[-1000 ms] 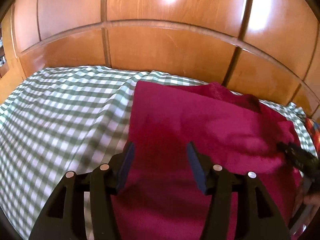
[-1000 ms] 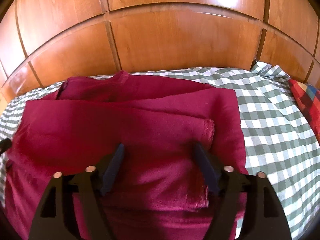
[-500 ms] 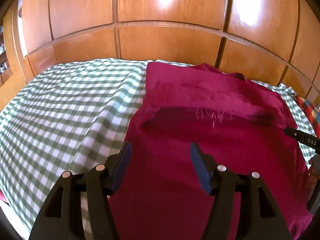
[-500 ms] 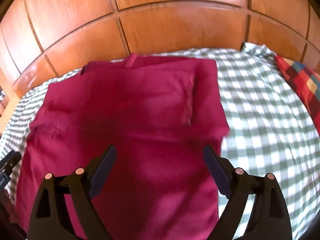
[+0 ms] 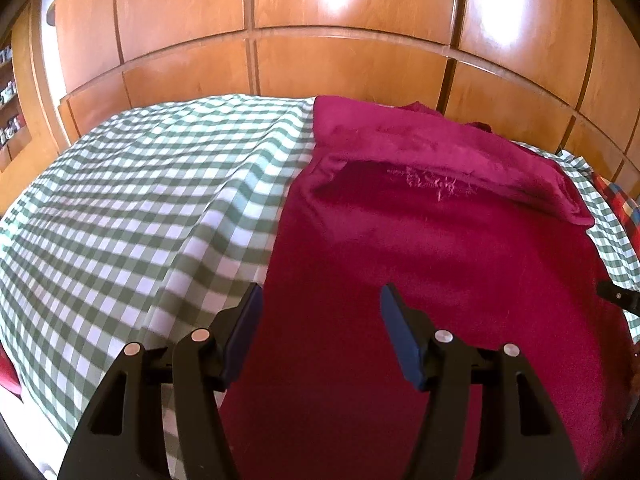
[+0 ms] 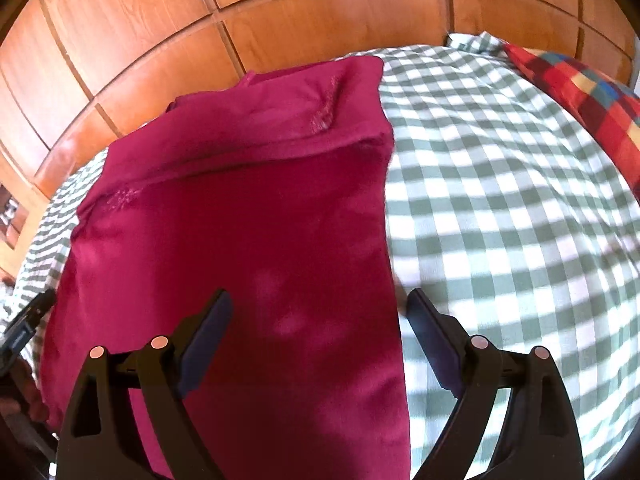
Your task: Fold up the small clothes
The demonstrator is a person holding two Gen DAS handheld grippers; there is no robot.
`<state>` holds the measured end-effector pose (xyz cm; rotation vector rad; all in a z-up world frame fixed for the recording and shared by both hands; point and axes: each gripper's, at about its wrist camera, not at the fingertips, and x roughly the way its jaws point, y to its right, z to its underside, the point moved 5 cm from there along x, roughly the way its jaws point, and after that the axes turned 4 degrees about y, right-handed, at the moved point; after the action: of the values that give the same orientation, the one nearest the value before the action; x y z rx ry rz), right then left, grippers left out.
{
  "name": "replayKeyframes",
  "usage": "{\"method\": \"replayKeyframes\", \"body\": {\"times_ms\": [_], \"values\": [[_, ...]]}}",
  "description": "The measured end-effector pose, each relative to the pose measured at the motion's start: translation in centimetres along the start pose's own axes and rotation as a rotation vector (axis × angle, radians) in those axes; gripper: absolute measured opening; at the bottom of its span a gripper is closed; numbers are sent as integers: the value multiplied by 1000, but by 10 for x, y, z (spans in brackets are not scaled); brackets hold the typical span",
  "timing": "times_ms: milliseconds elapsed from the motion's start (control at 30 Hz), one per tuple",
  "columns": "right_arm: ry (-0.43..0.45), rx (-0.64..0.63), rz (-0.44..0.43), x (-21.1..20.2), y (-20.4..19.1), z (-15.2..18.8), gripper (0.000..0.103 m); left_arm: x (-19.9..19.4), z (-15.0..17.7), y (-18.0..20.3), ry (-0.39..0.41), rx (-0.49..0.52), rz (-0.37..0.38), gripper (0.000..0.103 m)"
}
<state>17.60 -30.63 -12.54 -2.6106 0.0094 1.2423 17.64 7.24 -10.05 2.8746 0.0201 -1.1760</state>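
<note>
Garment [image 5: 420,248] beneath open, empty left hand-held gripper [image 5: 320,332]

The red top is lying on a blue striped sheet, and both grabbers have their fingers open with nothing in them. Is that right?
Almost. The sheet is not blue striped: it is green and white checked, as the left wrist view shows. The rest holds: the red top lies on it, and the left gripper and the right gripper both have their fingers open with nothing in them.

garment [image 5: 420,240] | crimson, top folded down over itself | flat on checked bedsheet [image 5: 140,208]
</note>
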Motion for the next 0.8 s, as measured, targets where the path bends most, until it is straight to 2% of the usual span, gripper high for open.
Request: {"method": "replayKeyframes", "body": {"times_ms": [300, 500, 633, 700, 767, 800], "values": [[-39, -10, -40, -22, 0, 29, 88, -8, 23, -14, -34, -23, -9, 61], [-89, -30, -78, -39, 0, 50, 88, -26, 46, -36, -75, -49, 18, 61], [-133, -56, -108, -50, 1, 66, 88, -45, 69, -52, -101, -68, 75, 50], [-161, -83, -119, -57, -1, 76, 87, -56, 81, -57, -113, -69, 99, 48], [-181, -109, -119, -63, -3, 85, 83, -65, 92, -59, -133, -66, 125, 44], [-188, -122, -115, -65, -3, 88, 77, -69, 98, -58, -141, -67, 137, 43]]}}
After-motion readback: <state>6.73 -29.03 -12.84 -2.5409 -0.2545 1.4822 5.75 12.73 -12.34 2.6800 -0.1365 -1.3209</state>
